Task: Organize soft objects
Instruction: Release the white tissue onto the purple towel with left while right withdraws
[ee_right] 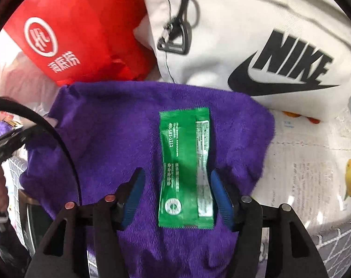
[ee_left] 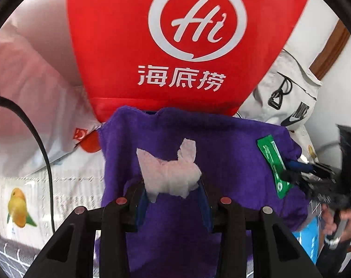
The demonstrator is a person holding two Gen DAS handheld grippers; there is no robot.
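Green sachet (ee_right: pixel 185 169) lies flat on the purple towel (ee_right: pixel 110 139), its long axis running near to far, straight along the right gripper (ee_right: pixel 177 199). That gripper's fingers (ee_right: pixel 219 194) stand apart on either side of the near end, the right one close to touching the edge, neither pressing. Over to the left, the left gripper (ee_left: pixel 173 185) is clamped on a crumpled white tissue (ee_left: pixel 170 176) above the same towel.

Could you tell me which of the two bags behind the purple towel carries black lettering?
The white bag, printed NIKE in black; the red bag beside it has white lettering.
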